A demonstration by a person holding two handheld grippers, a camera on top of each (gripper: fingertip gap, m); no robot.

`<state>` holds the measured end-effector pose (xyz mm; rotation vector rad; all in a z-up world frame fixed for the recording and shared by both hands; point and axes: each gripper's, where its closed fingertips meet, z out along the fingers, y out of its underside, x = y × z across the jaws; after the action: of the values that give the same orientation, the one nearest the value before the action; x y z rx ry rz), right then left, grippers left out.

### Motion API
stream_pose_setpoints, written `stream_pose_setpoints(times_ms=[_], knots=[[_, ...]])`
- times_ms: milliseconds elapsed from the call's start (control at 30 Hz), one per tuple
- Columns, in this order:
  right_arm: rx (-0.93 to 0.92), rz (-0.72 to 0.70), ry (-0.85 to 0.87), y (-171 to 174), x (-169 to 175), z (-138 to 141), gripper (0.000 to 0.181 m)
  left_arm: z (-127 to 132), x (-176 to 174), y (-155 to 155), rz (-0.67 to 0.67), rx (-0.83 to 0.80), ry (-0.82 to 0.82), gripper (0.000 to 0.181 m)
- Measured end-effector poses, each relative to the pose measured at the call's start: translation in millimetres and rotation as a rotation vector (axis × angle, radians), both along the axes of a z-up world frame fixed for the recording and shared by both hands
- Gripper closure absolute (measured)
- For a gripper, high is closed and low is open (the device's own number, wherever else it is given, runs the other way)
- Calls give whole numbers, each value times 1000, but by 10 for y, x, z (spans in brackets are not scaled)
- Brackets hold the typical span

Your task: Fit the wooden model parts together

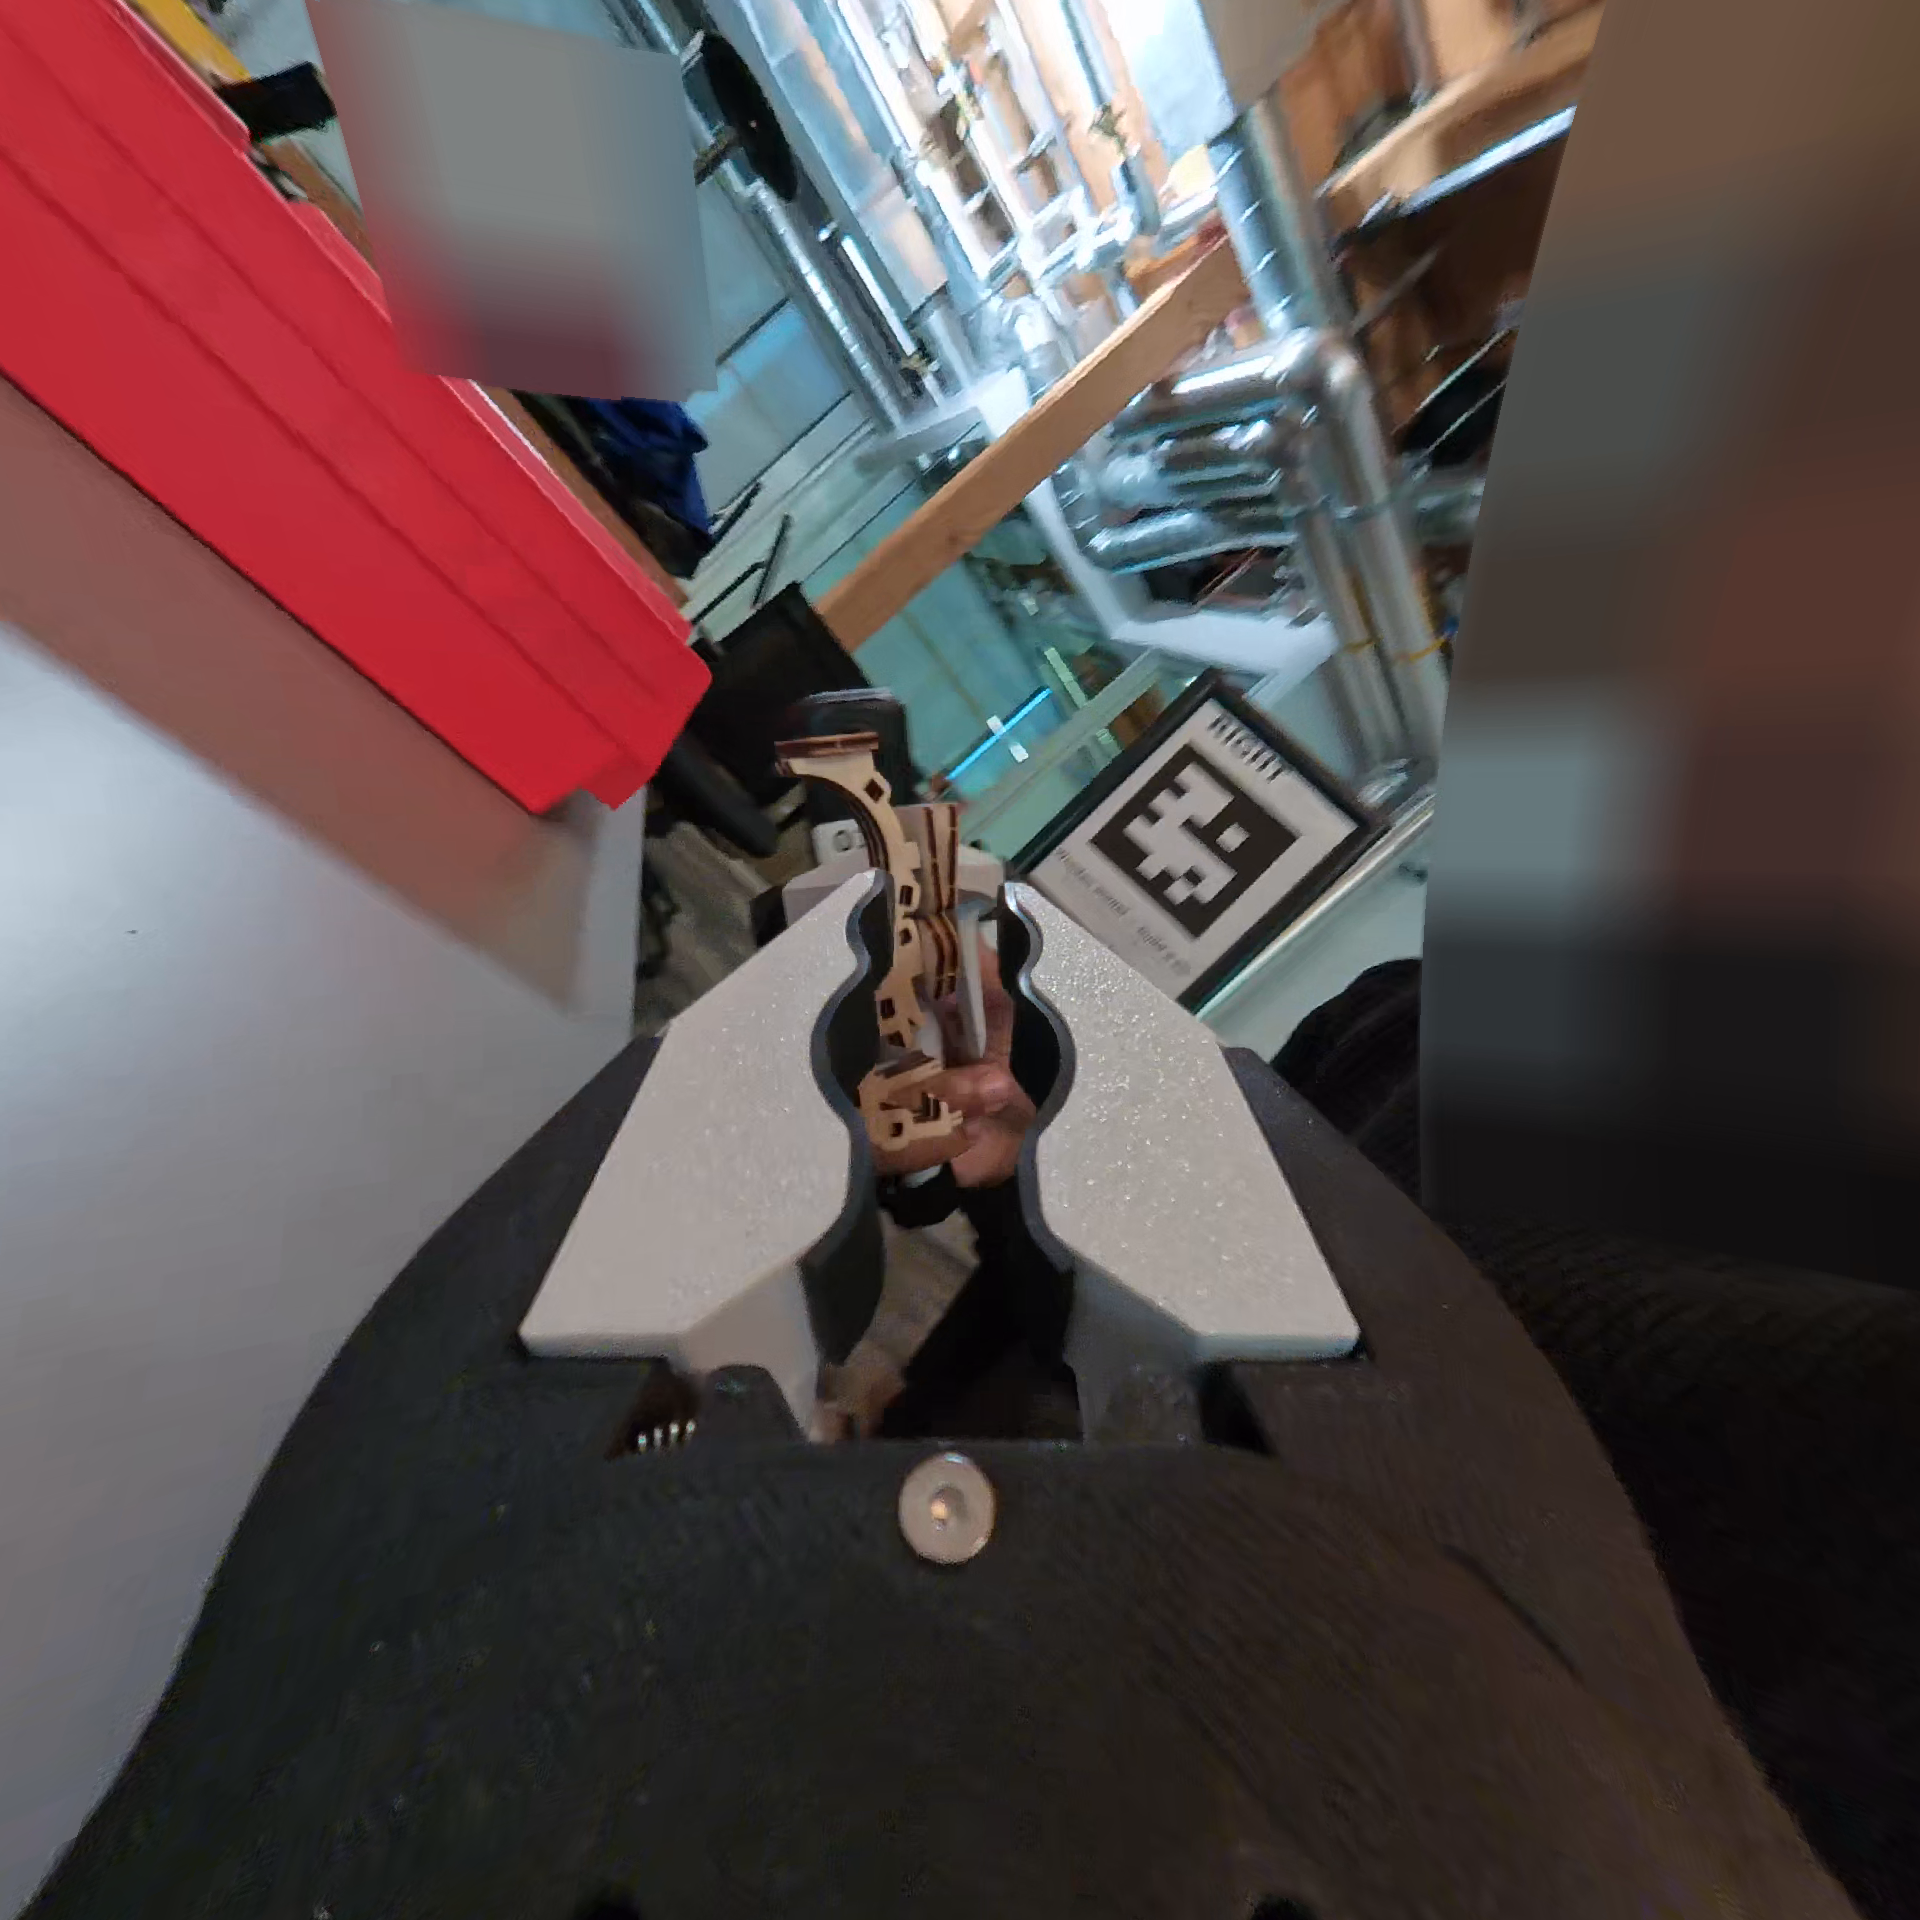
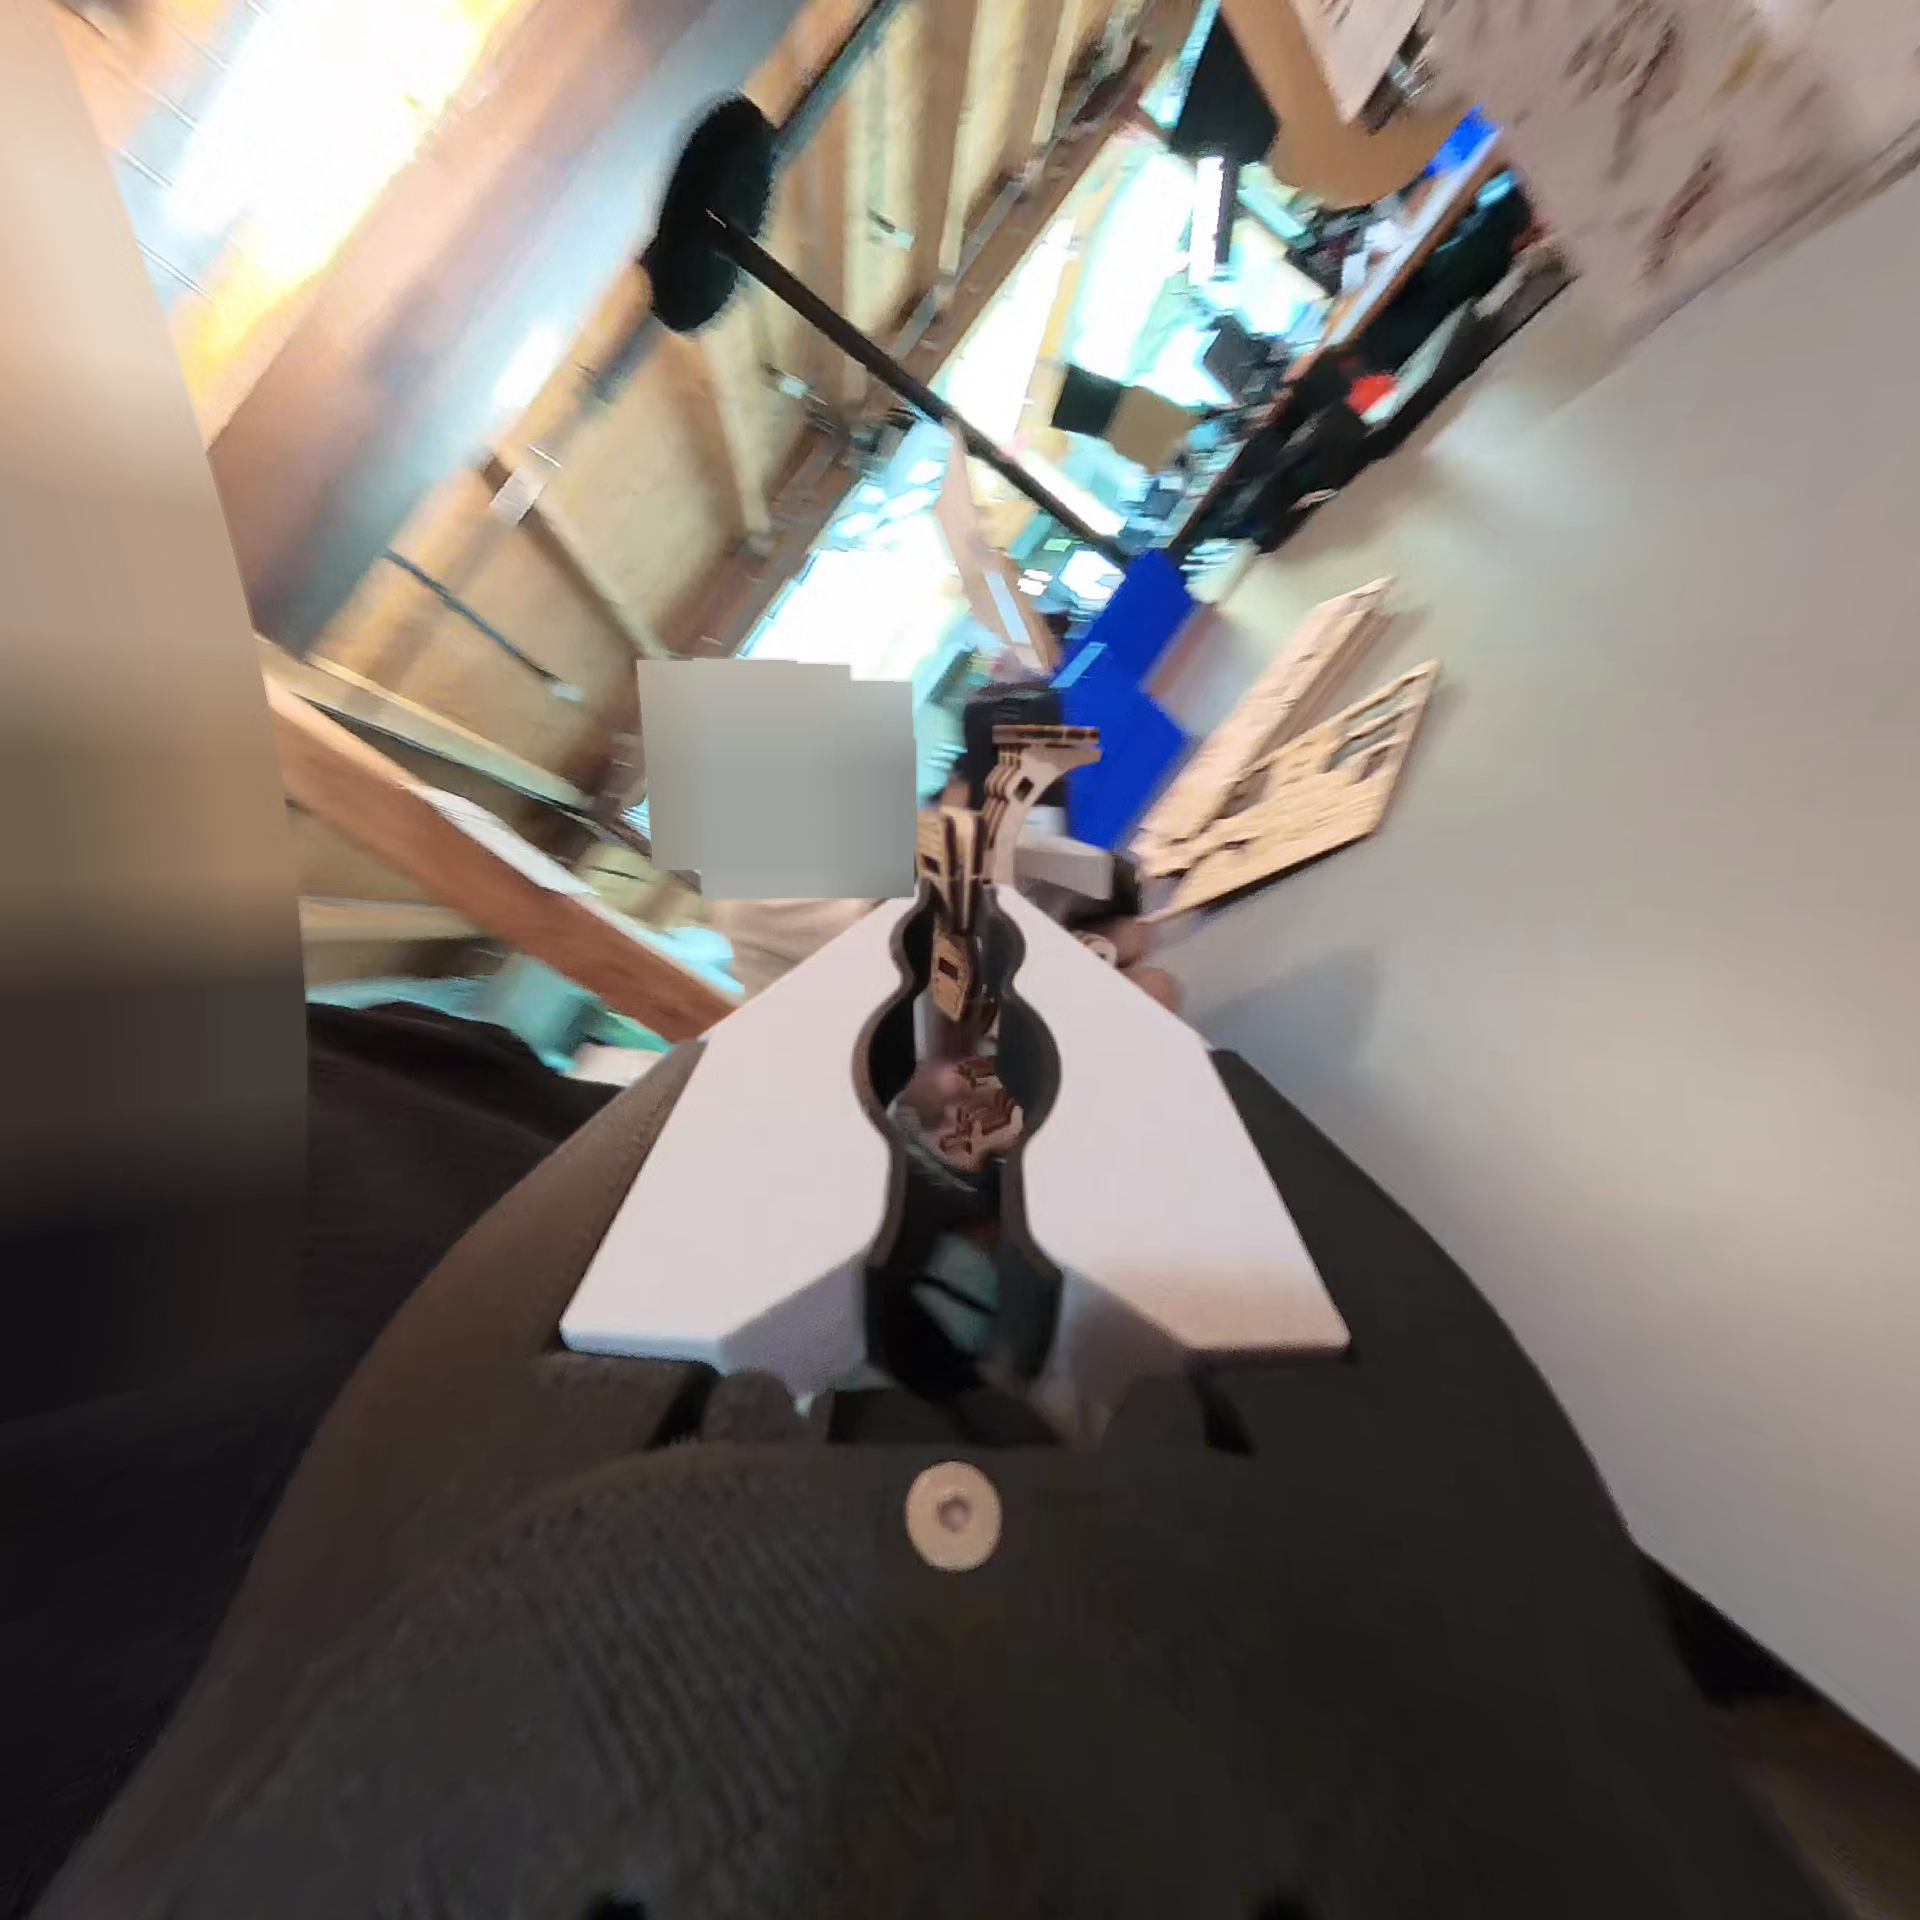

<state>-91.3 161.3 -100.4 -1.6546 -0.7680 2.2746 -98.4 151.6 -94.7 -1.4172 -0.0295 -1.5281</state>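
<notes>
A small laser-cut wooden model [image 1: 902, 940], a curved strip joined to a layered block, is held up in the air between both grippers. My left gripper [image 1: 943, 891] has its jaws narrowly apart around the model, and the strip lies against its left finger [image 1: 727, 1122]. My right gripper [image 2: 956, 906] comes from the opposite side and is shut on the model's layered block [image 2: 954, 868]. The curved strip [image 2: 1039, 764] sticks up past its tips. One grey finger of the right gripper [image 1: 975, 982] shows in the left wrist view beside the wood.
A red bin [image 1: 312, 416] overhangs a white surface [image 1: 208, 1143] on the left. The right gripper's black-and-white marker tag [image 1: 1195, 842] faces me. Wooden part sheets [image 2: 1299, 748] lie on the white table [image 2: 1558, 935] near a blue box [image 2: 1122, 675]. A hand [image 1: 987, 1101] shows behind the jaws.
</notes>
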Motion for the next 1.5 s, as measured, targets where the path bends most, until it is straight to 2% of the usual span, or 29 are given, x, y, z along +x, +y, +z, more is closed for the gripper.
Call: stream_pose_setpoints(times_ms=[100,300,433,600,767,933,1133,1200,1233,1333,1500], knots=[[140,-48,-72,-21,-34,-74,174,-58,83,-2,19,11,107,165],[297,-93,-149,-34,-62,-162,174,-151,63,42,30,-43,115,171],[292,-86,-168,-33,-73,-205,174,-210,48,64,44,-62,152,177],[312,-93,-193,-9,-73,-254,174,-259,41,79,46,-85,165,175],[315,-102,-216,24,-63,-295,174,-376,25,141,97,-128,250,148],[345,-78,-213,-27,-62,-301,174,-399,39,152,92,-139,261,138],[321,-40,-202,-61,-27,-289,174,-346,38,127,69,-110,247,145],[319,-20,-203,-97,-27,-296,174,-318,70,91,41,-86,245,163],[315,-13,-202,-107,-27,-296,175,-300,78,81,35,-77,240,166],[281,-4,-193,-101,-45,-292,171,-300,80,77,28,-76,245,166],[209,0,-172,-54,-28,-267,174,-295,108,48,-13,-69,243,159]])
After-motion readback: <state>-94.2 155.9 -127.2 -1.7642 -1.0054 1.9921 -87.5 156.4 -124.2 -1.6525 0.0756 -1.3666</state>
